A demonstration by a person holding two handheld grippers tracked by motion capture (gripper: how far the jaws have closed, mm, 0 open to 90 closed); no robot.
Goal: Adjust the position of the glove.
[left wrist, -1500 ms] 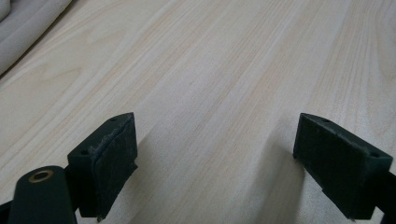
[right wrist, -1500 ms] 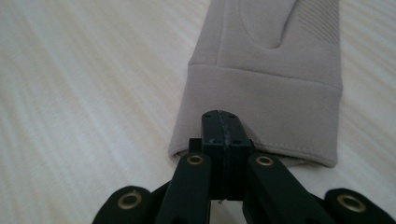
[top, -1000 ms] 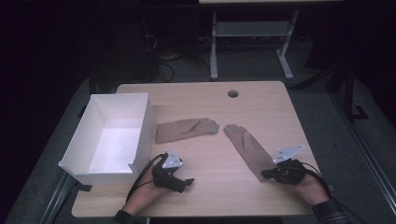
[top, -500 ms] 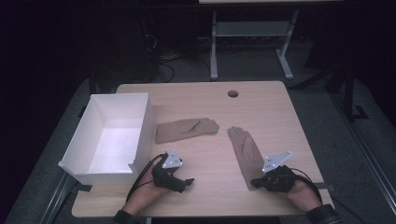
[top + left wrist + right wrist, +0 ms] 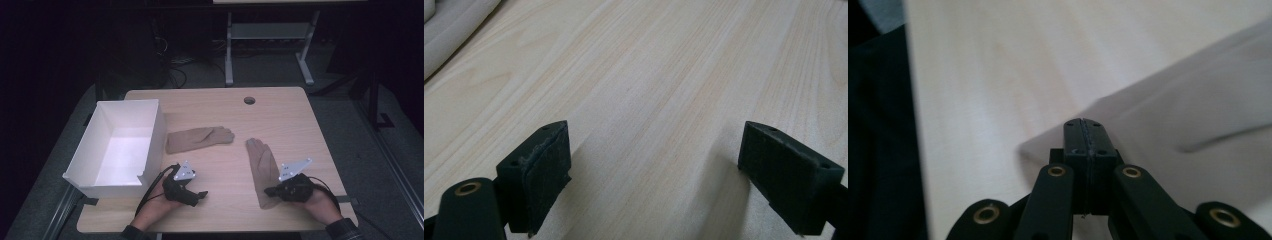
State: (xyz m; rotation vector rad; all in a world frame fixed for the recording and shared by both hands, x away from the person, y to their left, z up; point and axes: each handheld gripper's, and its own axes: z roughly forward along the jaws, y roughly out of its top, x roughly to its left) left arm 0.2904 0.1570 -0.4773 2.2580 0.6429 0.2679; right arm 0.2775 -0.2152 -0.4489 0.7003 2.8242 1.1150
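Two tan gloves are laid flat on the pale wooden surface (image 5: 280,115), well apart from each other. One glove (image 5: 200,139) is stretched crosswise near the middle, just beside the long wall of an open white box (image 5: 150,150) that is set at the left of the surface. The other glove (image 5: 262,170) is laid lengthwise at the right, its fingers pointed away from the person.

The right hand-held gripper (image 5: 270,191) is held low at the near end of that glove, its jaws pressed together — in the right gripper view they are seen meeting on the near edge of the fabric (image 5: 1198,125), so the glove is pinched there. The hand (image 5: 320,202) behind it is rested near the front edge of the surface.

The left hand-held gripper (image 5: 199,195) is held near the front edge, close to the near corner of the box, with its jaws spread wide over bare wood — nothing is gripped. In the left gripper view a strip of tan fabric (image 5: 449,30) is seen at the upper left corner. A round hole (image 5: 249,100) is cut in the far part of the surface.
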